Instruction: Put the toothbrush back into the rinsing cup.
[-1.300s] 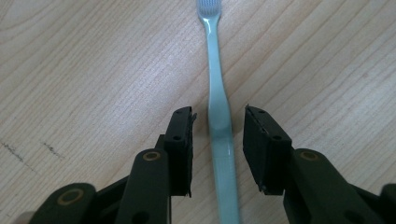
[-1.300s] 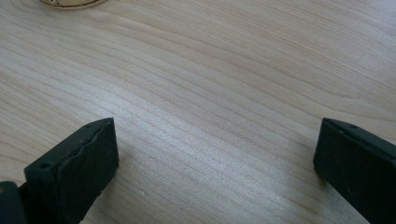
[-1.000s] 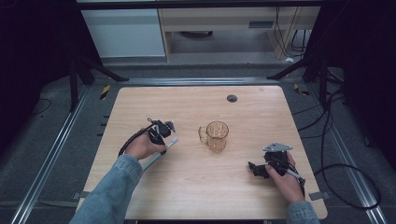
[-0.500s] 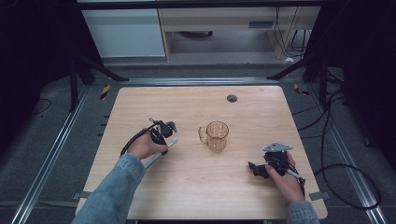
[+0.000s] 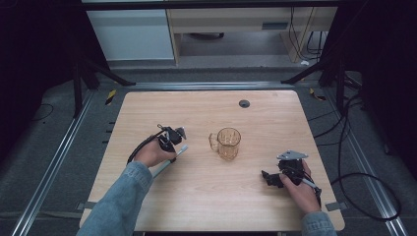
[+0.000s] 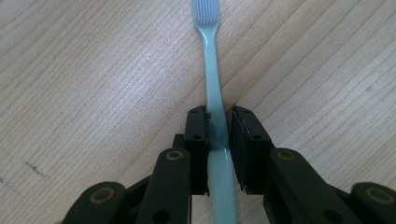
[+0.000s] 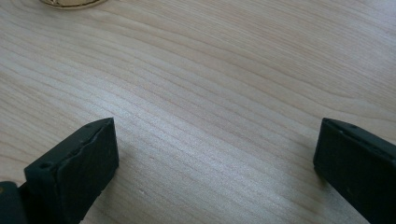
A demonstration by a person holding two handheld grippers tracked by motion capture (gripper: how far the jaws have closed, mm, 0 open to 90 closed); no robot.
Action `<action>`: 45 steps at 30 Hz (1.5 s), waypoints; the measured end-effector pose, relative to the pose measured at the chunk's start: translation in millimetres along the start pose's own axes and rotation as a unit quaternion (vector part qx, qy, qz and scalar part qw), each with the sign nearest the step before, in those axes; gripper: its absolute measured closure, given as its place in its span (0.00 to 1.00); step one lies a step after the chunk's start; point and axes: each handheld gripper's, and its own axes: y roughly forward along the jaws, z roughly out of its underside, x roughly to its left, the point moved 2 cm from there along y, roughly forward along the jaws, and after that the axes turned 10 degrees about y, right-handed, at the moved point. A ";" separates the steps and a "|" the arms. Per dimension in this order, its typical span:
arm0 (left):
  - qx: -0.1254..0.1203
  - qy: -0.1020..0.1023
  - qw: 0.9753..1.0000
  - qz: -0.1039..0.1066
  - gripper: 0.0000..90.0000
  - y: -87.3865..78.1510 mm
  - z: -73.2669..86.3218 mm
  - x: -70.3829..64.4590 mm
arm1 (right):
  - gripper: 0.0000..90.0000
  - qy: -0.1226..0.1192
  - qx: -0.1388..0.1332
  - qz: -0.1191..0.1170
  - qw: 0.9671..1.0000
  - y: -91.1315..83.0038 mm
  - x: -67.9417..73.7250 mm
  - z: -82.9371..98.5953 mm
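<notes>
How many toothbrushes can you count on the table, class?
1. The toothbrush lies on the wooden table to the left of the glass mug, its handle between the left gripper's jaws.

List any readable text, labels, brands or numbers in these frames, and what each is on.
None readable.
Toothbrush: no print visible on handle or head.
Mug: plain amber glass, no mark.
Left gripper, right gripper: black jaws, no lettering.
Table: bare wood grain.
Cabinet at the back: a small dark plate, too small to read.
</notes>
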 end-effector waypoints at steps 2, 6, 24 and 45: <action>-0.001 -0.001 1.000 0.001 0.85 0.1 -0.1 0.0 | 0.00 0.000 0.000 0.000 1.000 0.0 0.0 0.0; -0.002 0.000 1.000 0.004 0.86 0.0 0.6 1.0 | 0.00 0.000 0.000 0.000 1.000 0.0 0.0 0.0; -0.058 0.021 0.998 -0.034 0.87 -41.4 -4.7 -16.0 | 0.00 0.004 0.001 -0.001 1.000 -0.3 0.5 -0.1; -0.133 0.015 0.990 -0.047 0.87 -76.4 -21.9 -23.8 | 0.00 0.004 0.001 -0.001 1.000 -0.2 0.6 -0.1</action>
